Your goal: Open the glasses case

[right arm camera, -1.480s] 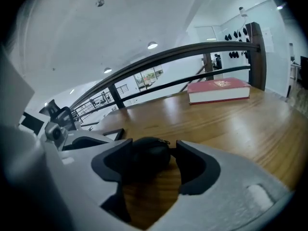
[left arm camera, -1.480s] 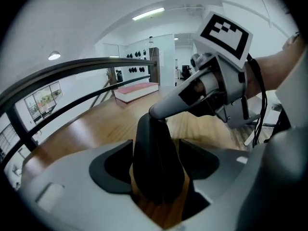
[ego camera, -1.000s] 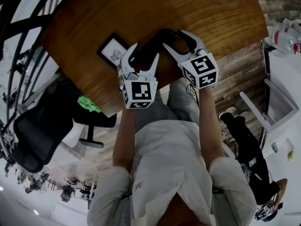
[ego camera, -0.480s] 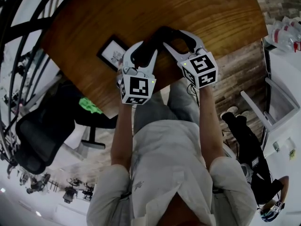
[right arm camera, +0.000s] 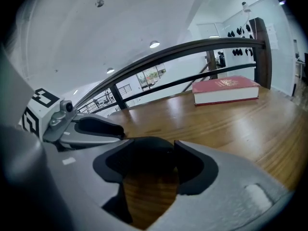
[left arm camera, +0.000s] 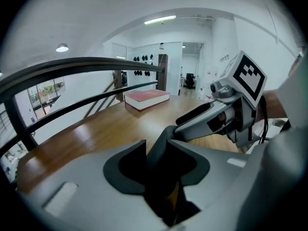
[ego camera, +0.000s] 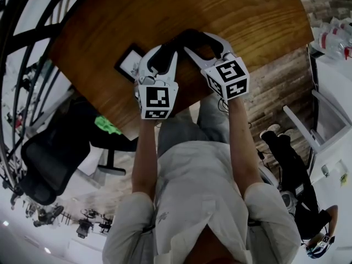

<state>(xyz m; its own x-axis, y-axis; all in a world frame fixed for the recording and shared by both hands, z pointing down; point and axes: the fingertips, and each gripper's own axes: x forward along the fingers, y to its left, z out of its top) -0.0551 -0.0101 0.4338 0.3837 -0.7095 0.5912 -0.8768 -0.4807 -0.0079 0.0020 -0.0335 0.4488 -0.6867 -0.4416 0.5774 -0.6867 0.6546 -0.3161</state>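
The glasses case (ego camera: pixel 181 42) is mostly covered. From above only a dark, rounded strip shows between the two claws, and neither claw's own view shows its seam or whether the lid is up. It lies on the desk (ego camera: pixel 236 15) close to the near edge, about midway along it. Its left end sits inside the left claw (ego camera: pixel 162 55), whose jaws have just been closing and now pinch a narrow dark edge of the case between their pads. Its right end, a smooth black dome, fills the gap of the right claw (ego camera: pixel 199 42), whose jaws stand wide with both pads against the case's sides. The case is matte black with rounded ends; the claws are pale grey with black pads. The desk is glossy brown wood with a plain grain. A small black-framed picture (ego camera: pixel 130 60) lies flat just left of the left claw, and a red hardback book (right arm camera: pixel 226 90) lies towards the far edge
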